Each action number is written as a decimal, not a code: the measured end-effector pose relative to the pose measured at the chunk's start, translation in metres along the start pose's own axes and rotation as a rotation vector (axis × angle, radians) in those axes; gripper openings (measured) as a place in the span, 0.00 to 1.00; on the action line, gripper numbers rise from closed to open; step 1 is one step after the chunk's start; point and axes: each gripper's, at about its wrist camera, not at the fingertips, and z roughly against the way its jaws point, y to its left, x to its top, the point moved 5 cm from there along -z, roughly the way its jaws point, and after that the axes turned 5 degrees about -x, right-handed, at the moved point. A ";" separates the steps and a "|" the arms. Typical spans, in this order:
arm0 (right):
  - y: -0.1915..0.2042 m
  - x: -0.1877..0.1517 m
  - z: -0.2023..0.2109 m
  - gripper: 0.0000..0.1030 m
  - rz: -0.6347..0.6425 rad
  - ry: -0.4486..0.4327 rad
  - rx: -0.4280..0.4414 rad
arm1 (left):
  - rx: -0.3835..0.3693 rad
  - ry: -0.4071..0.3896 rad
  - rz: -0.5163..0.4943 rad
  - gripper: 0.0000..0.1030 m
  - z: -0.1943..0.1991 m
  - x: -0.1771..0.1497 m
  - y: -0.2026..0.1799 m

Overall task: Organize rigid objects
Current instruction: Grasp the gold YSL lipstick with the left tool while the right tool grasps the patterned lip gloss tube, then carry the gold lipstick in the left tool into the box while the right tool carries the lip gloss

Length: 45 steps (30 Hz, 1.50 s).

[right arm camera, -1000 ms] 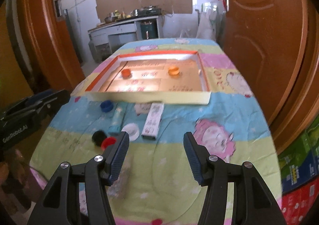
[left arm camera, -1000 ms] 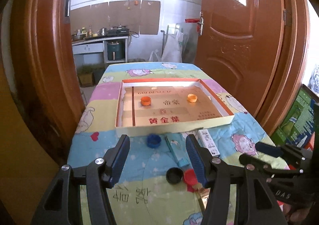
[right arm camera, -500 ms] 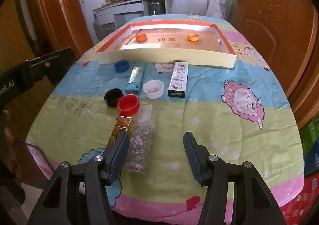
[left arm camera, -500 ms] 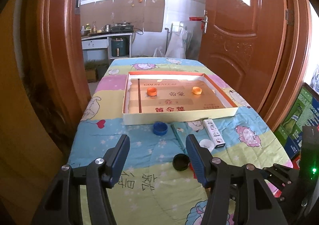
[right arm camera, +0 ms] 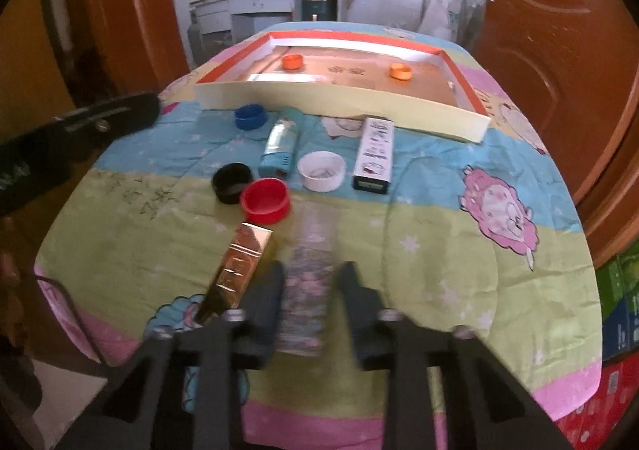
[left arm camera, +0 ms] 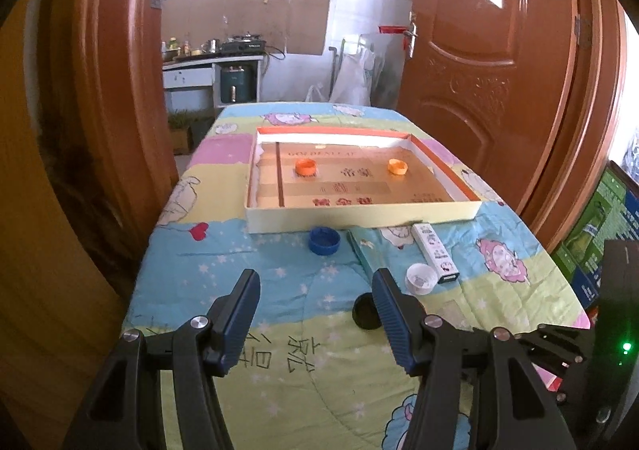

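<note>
Left gripper (left arm camera: 315, 304): black arms, silver screws, ribbed blue pads. Right gripper (right arm camera: 310, 290): same build, w/ green LED on body.

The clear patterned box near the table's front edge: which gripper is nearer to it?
Right. The right gripper has its jaws around the patterned box; the left gripper hovers open, well off beside it.

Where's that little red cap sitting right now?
In the right wrist view, the red cap lies left of centre on the tablecloth, touching the black cap, just beyond the gold box.

Open left tongs (left arm camera: 315, 292) above tablecloth (left arm camera: 223, 262)
</note>
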 end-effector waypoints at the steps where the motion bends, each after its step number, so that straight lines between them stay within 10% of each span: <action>1: 0.000 0.000 0.000 0.20 0.005 0.000 -0.003 | -0.011 0.008 -0.006 0.57 -0.002 -0.002 -0.002; 9: -0.031 -0.001 0.015 0.20 -0.077 -0.034 0.002 | -0.116 0.076 -0.073 0.57 -0.002 -0.025 -0.043; 22: -0.064 -0.010 0.029 0.20 -0.139 -0.074 -0.036 | -0.004 0.179 -0.113 0.36 -0.037 -0.069 -0.079; 25: -0.066 -0.012 0.030 0.20 -0.146 -0.076 -0.033 | -0.030 0.160 -0.107 0.18 -0.034 -0.070 -0.079; 45: -0.070 -0.001 0.047 0.20 -0.160 -0.136 0.004 | -0.059 0.060 -0.056 0.18 -0.006 -0.041 -0.073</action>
